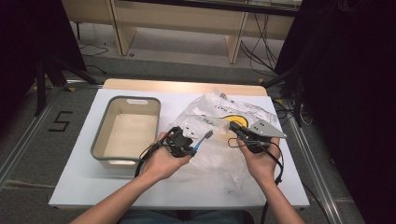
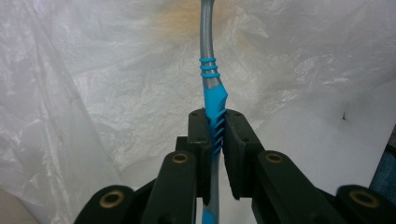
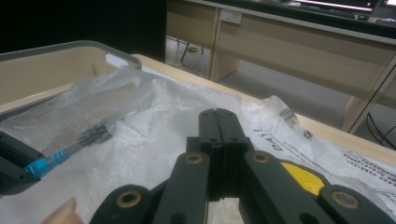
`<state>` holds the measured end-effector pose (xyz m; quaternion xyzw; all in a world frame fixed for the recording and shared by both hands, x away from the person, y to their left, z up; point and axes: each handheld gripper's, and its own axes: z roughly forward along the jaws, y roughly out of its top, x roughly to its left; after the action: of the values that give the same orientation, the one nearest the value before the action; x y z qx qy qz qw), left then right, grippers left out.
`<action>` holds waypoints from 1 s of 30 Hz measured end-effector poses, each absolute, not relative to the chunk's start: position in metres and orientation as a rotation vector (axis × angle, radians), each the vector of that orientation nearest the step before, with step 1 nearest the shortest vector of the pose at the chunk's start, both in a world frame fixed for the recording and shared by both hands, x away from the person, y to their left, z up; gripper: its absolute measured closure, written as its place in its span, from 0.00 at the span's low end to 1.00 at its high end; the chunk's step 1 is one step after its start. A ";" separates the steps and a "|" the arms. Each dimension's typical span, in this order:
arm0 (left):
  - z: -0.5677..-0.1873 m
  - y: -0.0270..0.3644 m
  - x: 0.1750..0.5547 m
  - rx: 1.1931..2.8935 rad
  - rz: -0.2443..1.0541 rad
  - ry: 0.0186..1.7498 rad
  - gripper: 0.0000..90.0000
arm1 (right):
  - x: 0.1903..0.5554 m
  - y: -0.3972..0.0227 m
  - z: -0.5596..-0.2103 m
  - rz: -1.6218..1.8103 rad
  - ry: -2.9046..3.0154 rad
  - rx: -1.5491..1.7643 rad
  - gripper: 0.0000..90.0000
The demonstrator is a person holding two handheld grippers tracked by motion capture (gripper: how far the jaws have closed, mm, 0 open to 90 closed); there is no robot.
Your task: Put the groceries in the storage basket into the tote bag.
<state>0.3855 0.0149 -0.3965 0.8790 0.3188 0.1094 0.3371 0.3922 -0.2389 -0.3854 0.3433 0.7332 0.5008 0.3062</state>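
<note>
A blue and grey toothbrush (image 1: 201, 140) sticks out of my left gripper (image 1: 190, 146), which is shut on its ribbed blue handle (image 2: 212, 93). In the left gripper view the left gripper (image 2: 215, 114) points at the crumpled clear plastic bag (image 2: 93, 93). The bristle head (image 3: 95, 133) shows through the film in the right gripper view, so it lies inside or behind the bag (image 3: 154, 121). My right gripper (image 1: 233, 127) is shut at the bag's raised edge (image 1: 219, 158). The right gripper (image 3: 219, 112) has its jaws pressed together, and the film is drawn up to their tips.
A grey-rimmed beige bin (image 1: 100, 135) stands open on the left of the white table (image 1: 84, 182), close beside my left hand; its rim (image 3: 46, 46) shows behind the bag. The bag bears printed text and a yellow mark (image 1: 231, 119). Desks and cables lie beyond the table's far edge.
</note>
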 end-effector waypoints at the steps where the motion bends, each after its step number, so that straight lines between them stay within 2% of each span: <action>1: -0.397 0.014 0.386 2.291 0.282 0.835 0.90 | 0.392 -0.239 -0.385 1.326 1.941 0.905 1.00; 30: -0.408 -0.017 0.415 2.348 0.284 0.894 0.90 | 0.391 -0.236 -0.384 1.336 1.944 0.895 1.00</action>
<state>0.4148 -0.0169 -0.4078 0.8852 0.3373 0.1072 0.3018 0.3907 -0.2363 -0.3841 0.3378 0.7341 0.5045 0.3042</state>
